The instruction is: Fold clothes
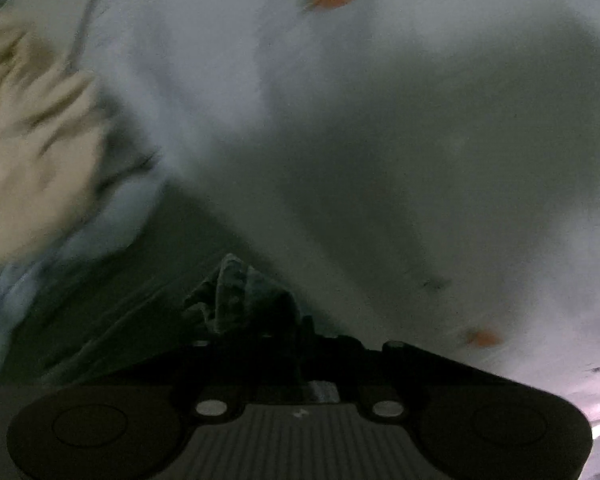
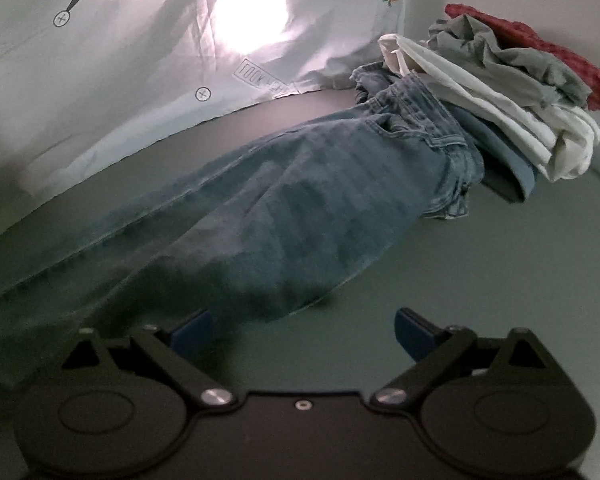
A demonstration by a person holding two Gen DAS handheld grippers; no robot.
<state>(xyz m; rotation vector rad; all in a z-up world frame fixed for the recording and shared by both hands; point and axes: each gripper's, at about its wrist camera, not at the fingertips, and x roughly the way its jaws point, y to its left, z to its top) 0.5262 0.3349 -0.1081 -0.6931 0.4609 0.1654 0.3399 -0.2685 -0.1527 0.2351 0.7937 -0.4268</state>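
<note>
A pair of blue jeans (image 2: pixel 300 192) lies stretched out on the grey-green table (image 2: pixel 480 300), waistband towards the far right and legs running to the near left. My right gripper (image 2: pixel 303 330) hovers open just in front of the near edge of a leg, and its blue pads (image 2: pixel 192 330) hold nothing. The left wrist view is dark and blurred. There my left gripper (image 1: pixel 268 320) is shut on a bunched fold of denim (image 1: pixel 236 292) from the jeans, lifted off the surface.
A pile of crumpled clothes sits at the far right against the wall: white cloth (image 2: pixel 480 92), a grey garment (image 2: pixel 500 56), red fabric (image 2: pixel 560 56). A pale printed sheet (image 2: pixel 100 60) lies behind the jeans. A cream cloth (image 1: pixel 28 140) shows at the left.
</note>
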